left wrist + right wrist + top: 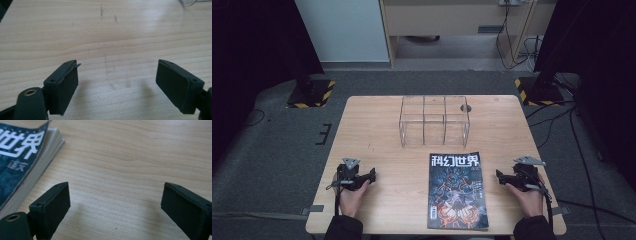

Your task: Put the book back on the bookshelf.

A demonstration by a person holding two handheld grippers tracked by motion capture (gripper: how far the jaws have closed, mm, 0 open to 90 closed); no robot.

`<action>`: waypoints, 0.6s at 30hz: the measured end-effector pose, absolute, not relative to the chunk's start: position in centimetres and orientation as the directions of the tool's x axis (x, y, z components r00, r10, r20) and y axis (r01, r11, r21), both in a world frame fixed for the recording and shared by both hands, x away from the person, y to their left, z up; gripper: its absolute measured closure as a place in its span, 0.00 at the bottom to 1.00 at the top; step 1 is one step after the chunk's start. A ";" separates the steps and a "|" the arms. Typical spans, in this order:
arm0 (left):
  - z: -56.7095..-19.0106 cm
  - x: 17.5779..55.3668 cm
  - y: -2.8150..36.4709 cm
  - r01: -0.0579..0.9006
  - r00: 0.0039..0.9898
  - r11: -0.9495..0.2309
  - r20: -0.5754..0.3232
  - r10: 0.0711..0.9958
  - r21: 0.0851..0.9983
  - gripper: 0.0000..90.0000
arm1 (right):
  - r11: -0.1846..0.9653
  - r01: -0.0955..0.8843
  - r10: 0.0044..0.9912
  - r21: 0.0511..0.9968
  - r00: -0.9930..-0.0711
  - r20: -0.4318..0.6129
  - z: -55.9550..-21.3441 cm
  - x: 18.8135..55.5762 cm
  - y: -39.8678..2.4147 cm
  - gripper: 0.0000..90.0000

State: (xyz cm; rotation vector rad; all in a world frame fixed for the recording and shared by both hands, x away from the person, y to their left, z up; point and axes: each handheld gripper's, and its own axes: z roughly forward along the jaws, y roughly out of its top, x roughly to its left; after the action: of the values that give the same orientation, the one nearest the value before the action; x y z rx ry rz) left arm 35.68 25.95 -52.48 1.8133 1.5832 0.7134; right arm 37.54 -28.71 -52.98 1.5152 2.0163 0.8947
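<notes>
Wooden table (377,125): dark-covered magazine (457,192), white title "科幻世界", flat before clear organizer (434,120); left gripper (371,176) and right gripper (499,175) both gape, empty.

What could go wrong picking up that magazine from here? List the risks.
1. The magazine lies flat on the table, so the open right gripper may catch only the curling cover and bend it.
2. The clear acrylic organizer stands just beyond the magazine; a lift could knock it.
3. The left gripper, also open, rests apart, giving no support.
</notes>
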 end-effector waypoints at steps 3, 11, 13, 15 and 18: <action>-52.1 35.4 25.2 0.634 0.164 -0.099 -0.008 0.986 0.767 0.21 | 0.152 0.653 0.958 0.742 -0.282 0.052 -52.6 37.3 -28.9 0.10; -51.3 34.8 23.6 0.596 0.220 -0.122 -0.016 0.975 0.794 0.25 | 0.114 0.635 0.955 0.764 -0.282 0.092 -51.6 37.0 -29.1 0.10; -51.1 34.7 23.1 0.588 0.232 -0.121 -0.024 0.972 0.800 0.26 | 0.110 0.618 0.950 0.778 -0.296 0.100 -51.0 36.9 -28.9 0.11; -50.8 34.5 22.6 0.576 0.248 -0.119 -0.034 0.968 0.809 0.27 | 0.114 0.613 0.946 0.782 -0.307 0.103 -50.7 36.8 -28.8 0.11; -50.5 34.3 22.1 0.564 0.264 -0.119 -0.042 0.964 0.817 0.28 | 0.113 0.609 0.942 0.785 -0.317 0.111 -50.3 36.7 -28.6 0.11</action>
State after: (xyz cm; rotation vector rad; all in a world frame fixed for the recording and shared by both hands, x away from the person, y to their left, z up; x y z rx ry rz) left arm 34.29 22.12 -50.49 1.7884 1.3960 0.6766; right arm 36.70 -28.60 -50.29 1.5049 1.9799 1.0687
